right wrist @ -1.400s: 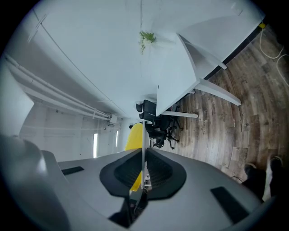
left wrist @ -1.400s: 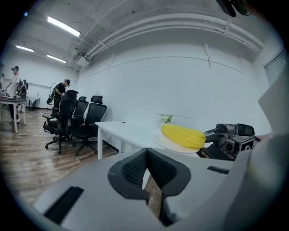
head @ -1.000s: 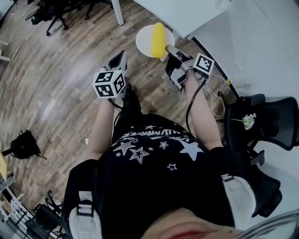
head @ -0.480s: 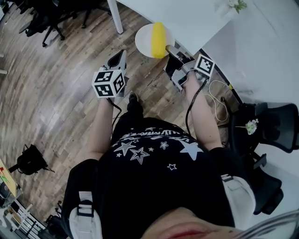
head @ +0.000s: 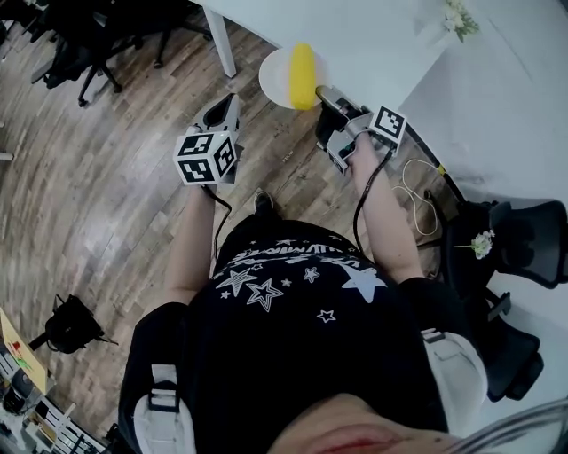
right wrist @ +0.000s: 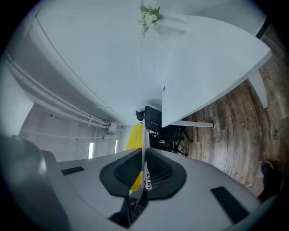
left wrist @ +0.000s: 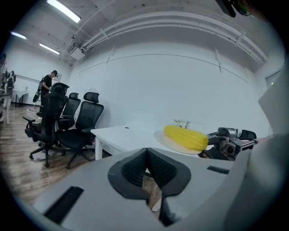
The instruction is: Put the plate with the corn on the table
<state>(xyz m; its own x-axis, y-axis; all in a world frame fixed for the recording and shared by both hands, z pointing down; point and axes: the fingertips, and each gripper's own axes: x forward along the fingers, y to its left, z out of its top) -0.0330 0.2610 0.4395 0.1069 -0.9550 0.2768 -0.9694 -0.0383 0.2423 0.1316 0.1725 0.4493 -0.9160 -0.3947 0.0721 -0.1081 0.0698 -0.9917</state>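
A white plate [head: 277, 75] carrying a yellow corn cob [head: 303, 75] hangs level at the near edge of the white table [head: 373, 40], partly over the tabletop and partly over the wood floor. My right gripper [head: 321, 91] is shut on the plate's right rim. In the right gripper view the plate [right wrist: 143, 135] shows edge-on between the pads, the corn [right wrist: 133, 137] just beyond. My left gripper [head: 224, 108] hovers over the floor to the plate's left, shut and holding nothing. The left gripper view shows the corn [left wrist: 186, 137] and the right gripper [left wrist: 226, 145] ahead.
A small bunch of flowers [head: 459, 18] stands on the table to the far right. A table leg [head: 222, 44] is just left of the plate. Black office chairs [head: 80, 44] stand at the far left, another chair [head: 524, 239] at the right, and a white cable [head: 413, 191] on the floor.
The person has stepped closer to the table. The plate, held over the floor before, now reaches over the table's edge. Both grippers keep their places relative to the body.
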